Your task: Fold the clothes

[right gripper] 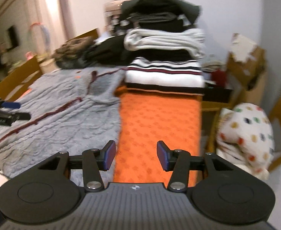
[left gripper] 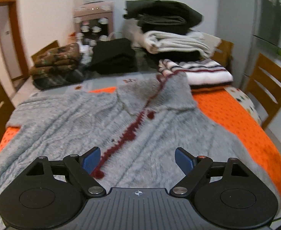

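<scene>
A fuzzy grey cardigan [left gripper: 79, 122] with dark red trim and buttons lies spread flat on the orange cloth [left gripper: 234, 118]. My left gripper [left gripper: 137, 160] hovers open over its lower front, beside the red button band, holding nothing. In the right wrist view the cardigan [right gripper: 63, 118] fills the left side. My right gripper [right gripper: 134, 155] is open above the bare orange cloth [right gripper: 159, 118], just right of the cardigan's edge. The left gripper [right gripper: 6, 113] shows at that view's far left.
Folded clothes are stacked at the table's far end: a white striped sweater [left gripper: 201, 71], a cream and black pile [left gripper: 171, 30], black garments [left gripper: 113, 55] and a brown patterned pile [left gripper: 58, 61]. Wooden chairs [left gripper: 270, 88] flank the table. A polka-dot cushion [right gripper: 247, 134] sits right.
</scene>
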### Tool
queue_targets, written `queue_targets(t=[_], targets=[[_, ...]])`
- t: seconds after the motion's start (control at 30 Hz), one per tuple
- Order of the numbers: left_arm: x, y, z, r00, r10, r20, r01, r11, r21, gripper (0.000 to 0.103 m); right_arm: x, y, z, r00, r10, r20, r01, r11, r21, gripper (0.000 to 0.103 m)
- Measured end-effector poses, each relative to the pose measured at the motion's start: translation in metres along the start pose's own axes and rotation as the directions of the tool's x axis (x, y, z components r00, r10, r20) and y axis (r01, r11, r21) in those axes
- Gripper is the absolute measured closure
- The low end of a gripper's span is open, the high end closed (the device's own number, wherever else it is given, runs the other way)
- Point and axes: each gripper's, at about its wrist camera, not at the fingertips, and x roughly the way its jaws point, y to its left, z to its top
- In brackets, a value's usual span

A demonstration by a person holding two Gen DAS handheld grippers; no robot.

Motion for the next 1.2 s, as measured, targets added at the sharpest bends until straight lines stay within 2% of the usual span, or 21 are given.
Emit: queue_targets(t=[0.1,0.3,0.47,0.63,0.73,0.87,1.07,1.2], targets=[[0.009,-0.001,0.015,1.000,0.028,0.000,-0.028,0.998,-0.051,0.017,0.017,-0.003,0.017,0.997,0.079,-0.018,-0.080,0.995,-0.064,0.049],[0.047,0.001,0.058,0.999,0.033,0.020,-0.033,0.999,-0.025,0.014,0.057,-0.010,0.057,0.981,0.191,-0.026,-0.192,0.980,-0.056,0.049],[0.084,0.003,0.094,0.999,0.030,0.028,-0.030,1.000,0.007,0.014,0.098,-0.013,0.087,0.976,0.214,-0.035,-0.214,0.977,0.010,0.049],[0.139,0.002,0.122,1.000,-0.021,-0.007,0.021,0.996,0.083,0.014,0.148,-0.018,0.108,0.978,0.202,-0.052,-0.198,0.977,0.079,0.049],[0.166,-0.002,0.129,0.998,-0.046,-0.040,0.050,0.990,0.132,0.015,0.174,-0.022,0.116,0.981,0.182,-0.072,-0.172,0.978,0.120,0.049],[0.187,-0.012,0.135,0.993,-0.087,-0.076,0.101,0.976,0.195,0.015,0.198,-0.025,0.121,0.974,0.212,-0.085,-0.194,0.964,0.181,0.049],[0.203,-0.021,0.133,0.984,-0.127,-0.125,0.154,0.958,0.241,0.015,0.228,-0.021,0.129,0.952,0.297,-0.079,-0.263,0.920,0.290,0.049],[0.203,-0.022,0.133,0.984,-0.136,-0.115,0.163,0.948,0.274,0.015,0.248,-0.013,0.130,0.944,0.310,-0.112,-0.268,0.920,0.285,0.049]])
